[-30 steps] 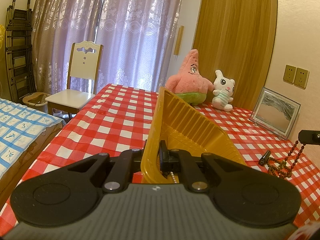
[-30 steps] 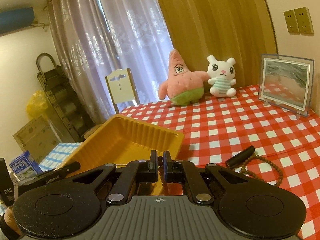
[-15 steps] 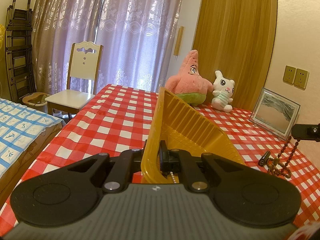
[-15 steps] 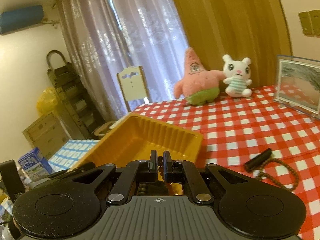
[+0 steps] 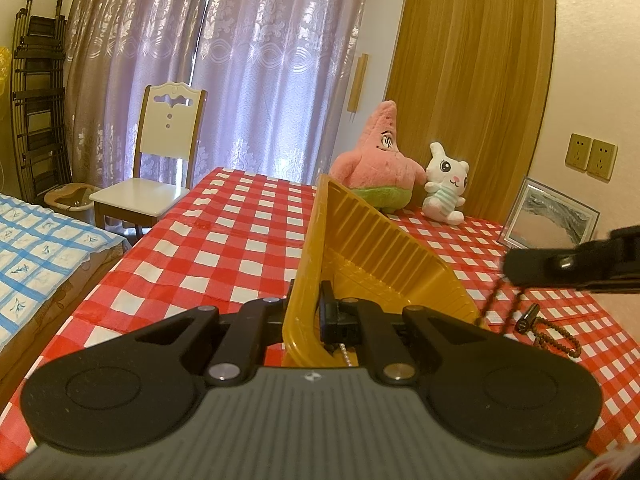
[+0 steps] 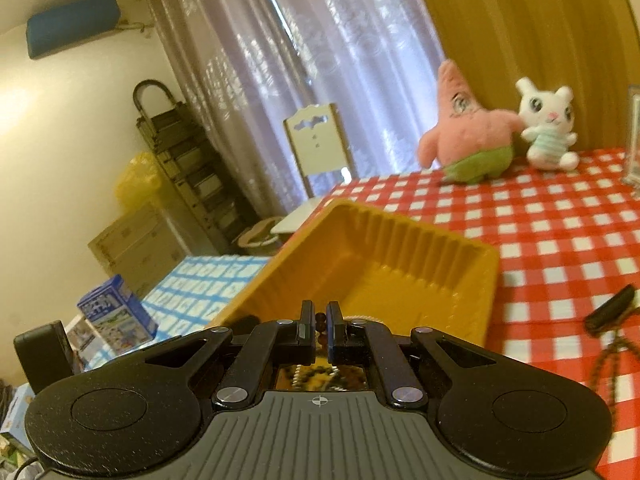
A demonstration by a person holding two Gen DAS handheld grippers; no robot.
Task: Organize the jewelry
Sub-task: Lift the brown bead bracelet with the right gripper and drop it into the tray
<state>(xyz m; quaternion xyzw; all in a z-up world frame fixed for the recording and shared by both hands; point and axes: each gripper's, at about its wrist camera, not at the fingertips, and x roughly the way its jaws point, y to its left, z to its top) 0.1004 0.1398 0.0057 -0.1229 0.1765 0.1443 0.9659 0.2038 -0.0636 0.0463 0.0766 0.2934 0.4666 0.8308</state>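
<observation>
Here, the yellow ribbed tray (image 5: pixel 384 256) stands tilted on the checked tablecloth (image 5: pixel 224 240), its rim clamped by the left gripper (image 5: pixel 310 312). The right gripper (image 6: pixel 320 322) pinches a brown bead strand (image 6: pixel 320 326) above the tray. Only the left view shows the strand trailing to the cloth.

Glossy plastic tray (image 5: pixel 372 248) — plush toys (image 5: pixel 380 168)

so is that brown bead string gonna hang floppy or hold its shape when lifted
Probably floppy: the brown bead string dangles limp from the right gripper pinching it. Its far end trails in loose curls on the table, so it may drag or swing.
</observation>
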